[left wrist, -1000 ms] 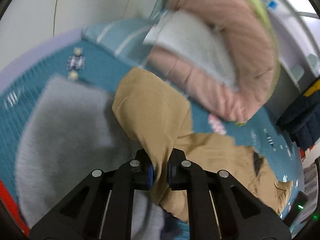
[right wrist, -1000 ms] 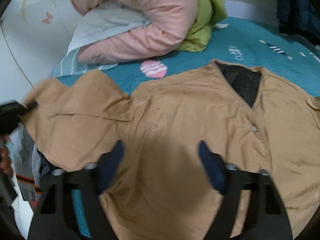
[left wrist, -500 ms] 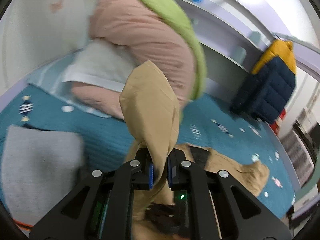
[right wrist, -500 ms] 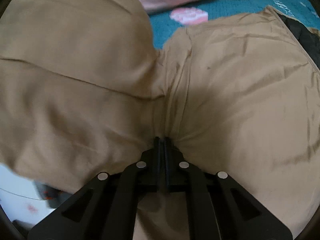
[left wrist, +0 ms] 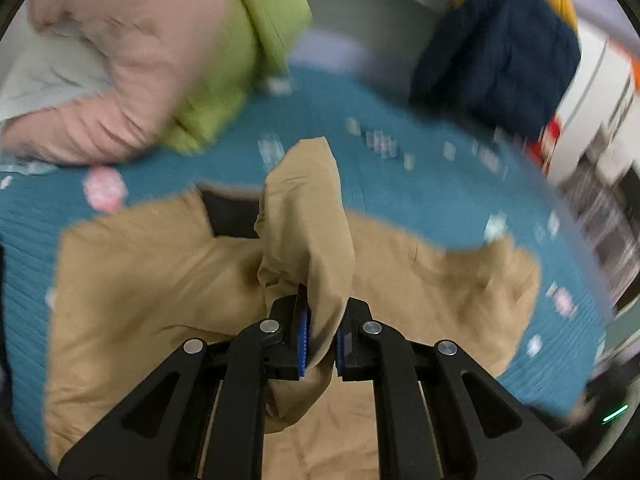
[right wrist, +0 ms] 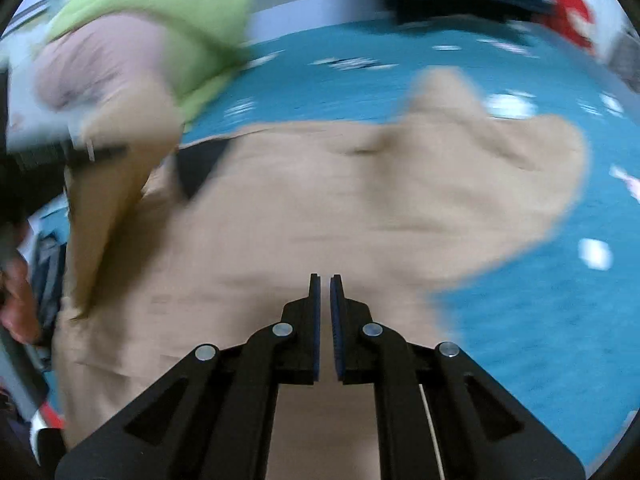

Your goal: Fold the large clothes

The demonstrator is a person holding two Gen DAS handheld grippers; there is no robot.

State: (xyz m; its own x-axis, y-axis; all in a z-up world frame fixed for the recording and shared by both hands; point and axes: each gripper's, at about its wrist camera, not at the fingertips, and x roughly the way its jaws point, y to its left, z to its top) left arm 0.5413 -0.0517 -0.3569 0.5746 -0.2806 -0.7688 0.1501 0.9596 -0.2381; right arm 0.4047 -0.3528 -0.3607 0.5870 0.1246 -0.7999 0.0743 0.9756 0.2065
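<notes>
A tan jacket [left wrist: 160, 300] lies spread on a teal bedspread [left wrist: 400, 184], its dark lining showing at the collar [left wrist: 232, 216]. My left gripper [left wrist: 322, 308] is shut on one tan sleeve [left wrist: 308, 208] and holds it bunched above the jacket's body. In the right wrist view the jacket [right wrist: 320, 200] is blurred by motion, and the lifted sleeve [right wrist: 116, 184] hangs at the left. My right gripper [right wrist: 325, 280] hovers over the jacket's lower part. Its jaws are opening, a narrow slit apart, with nothing between them.
A pink and green quilt pile [left wrist: 132, 52] with a white pillow [left wrist: 40, 76] lies at the bed's far left. A navy and yellow puffer jacket [left wrist: 504, 48] sits at the far right. A person's hand [right wrist: 16, 300] shows at the left edge.
My left gripper carried the sleeve from the grey cloth's side across over the jacket's body. My right gripper closed on jacket fabric, then let it go and swung away to the right.
</notes>
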